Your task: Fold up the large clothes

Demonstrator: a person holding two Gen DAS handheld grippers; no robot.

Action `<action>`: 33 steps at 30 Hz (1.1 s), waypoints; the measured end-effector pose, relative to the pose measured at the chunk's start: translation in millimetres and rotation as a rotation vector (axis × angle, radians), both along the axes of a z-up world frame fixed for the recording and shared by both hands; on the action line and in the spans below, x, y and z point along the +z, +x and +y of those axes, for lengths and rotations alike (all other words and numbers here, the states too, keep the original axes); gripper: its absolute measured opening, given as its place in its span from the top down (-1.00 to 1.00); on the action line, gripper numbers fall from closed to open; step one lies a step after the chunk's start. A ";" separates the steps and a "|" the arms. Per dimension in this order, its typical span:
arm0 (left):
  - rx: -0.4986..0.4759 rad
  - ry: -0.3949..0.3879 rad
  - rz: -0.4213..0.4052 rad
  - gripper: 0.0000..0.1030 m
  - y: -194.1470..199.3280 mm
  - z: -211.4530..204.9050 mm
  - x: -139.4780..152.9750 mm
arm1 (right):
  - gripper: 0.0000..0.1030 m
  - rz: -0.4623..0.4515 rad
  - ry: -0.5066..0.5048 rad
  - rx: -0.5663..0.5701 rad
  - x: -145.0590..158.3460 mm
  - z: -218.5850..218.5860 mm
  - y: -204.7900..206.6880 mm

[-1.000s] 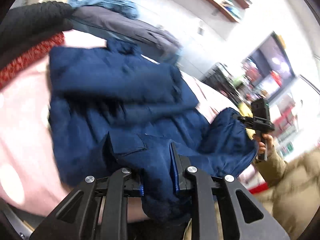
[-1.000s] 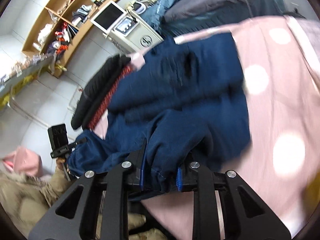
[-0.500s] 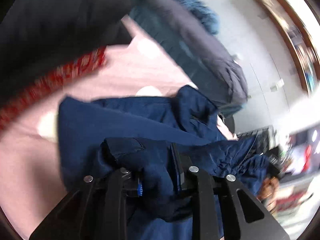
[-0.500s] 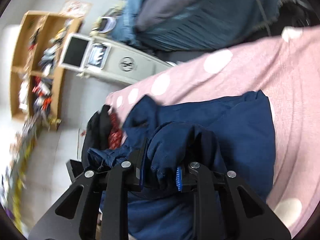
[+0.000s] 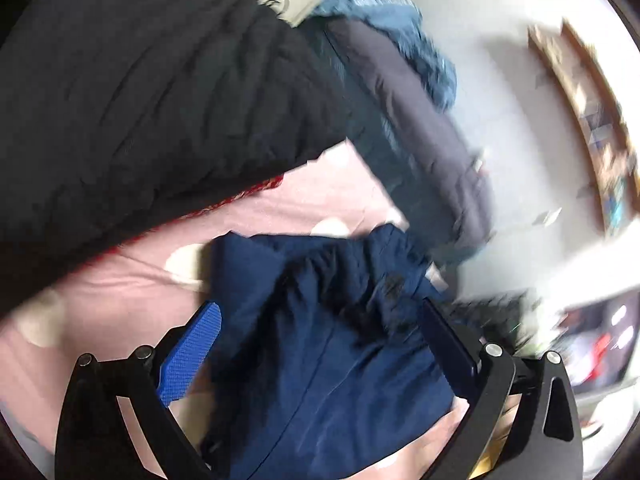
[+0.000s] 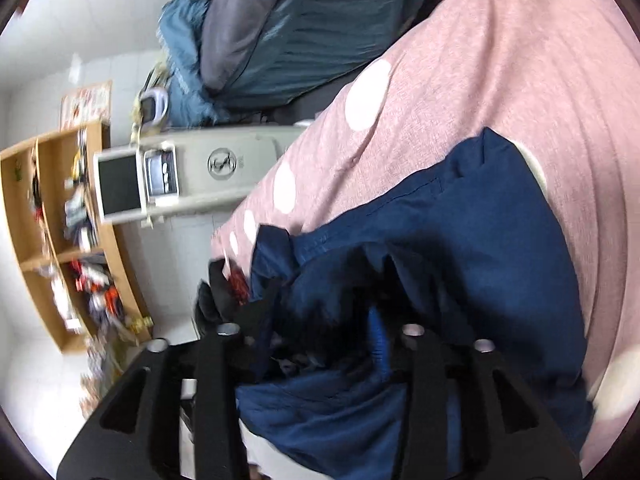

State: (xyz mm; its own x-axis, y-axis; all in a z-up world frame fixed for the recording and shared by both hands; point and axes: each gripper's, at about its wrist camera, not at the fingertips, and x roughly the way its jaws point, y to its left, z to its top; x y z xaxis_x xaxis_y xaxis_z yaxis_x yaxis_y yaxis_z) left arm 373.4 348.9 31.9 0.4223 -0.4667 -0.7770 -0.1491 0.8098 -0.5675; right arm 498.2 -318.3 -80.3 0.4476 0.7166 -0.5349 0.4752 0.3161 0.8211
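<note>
Left gripper (image 5: pixel 320 340): its fingers (image 5: pixel 192 354) are standing spread wide, gripping nothing, with the navy cloth lying between and beneath them.
Right gripper (image 6: pixel 320 340): it is sitting partly parted, with bunched navy cloth filling the gap between its fingers (image 6: pixel 377 338); whether it is pinching the cloth I cannot tell.
Navy jacket (image 5: pixel 332 352): it is lying folded over itself on the pink bed cover, its top layer rumpled near both grippers; in the right wrist view (image 6: pixel 480 248) one corner is reaching toward the far edge.
Pink bed cover (image 6: pixel 500 80): it is spreading under the jacket, marked with white dots.
Black garment (image 5: pixel 140 100): it is lying heaped on the cover beyond the jacket, a red patterned edge (image 5: pixel 244 194) showing beneath it.
Teal and grey clothes (image 6: pixel 280 28): they are lying piled past the bed.
Wooden shelf (image 6: pixel 48 240): it is hanging on the wall, blurred.
</note>
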 end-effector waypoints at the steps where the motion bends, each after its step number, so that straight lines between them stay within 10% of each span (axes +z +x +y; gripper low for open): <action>1: -0.027 0.046 -0.002 -0.87 -1.9 -6.8 3.7 | -0.16 -0.005 0.004 -0.028 6.6 0.1 -2.0; 7: -0.266 0.411 -0.051 -0.88 -3.4 -66.2 -18.2 | -0.39 -0.077 -0.300 -0.053 95.4 -5.4 -28.5; 13: -0.460 0.473 -0.024 -0.88 -1.1 -101.6 -66.0 | -0.41 -0.037 -0.845 0.267 127.3 49.4 -72.7; 19: -0.422 0.469 0.002 -0.85 14.8 -110.0 -85.3 | -0.26 0.072 -0.844 0.316 56.1 49.5 -94.1; 22: -0.403 0.462 0.039 -0.47 20.6 -114.1 -91.1 | -0.07 0.047 -0.792 0.343 34.4 56.7 -87.4; 24: -0.381 0.466 0.058 0.05 24.5 -113.9 -91.9 | 0.47 0.047 -0.813 0.374 28.5 66.4 -81.6; 27: -0.291 0.436 0.043 0.62 33.9 -92.6 -75.7 | 0.70 0.007 -0.802 0.339 48.6 68.6 -78.2; 33: -0.140 0.399 0.094 0.66 47.0 -52.3 -81.2 | 0.81 -0.133 -0.803 0.167 105.7 43.1 -89.3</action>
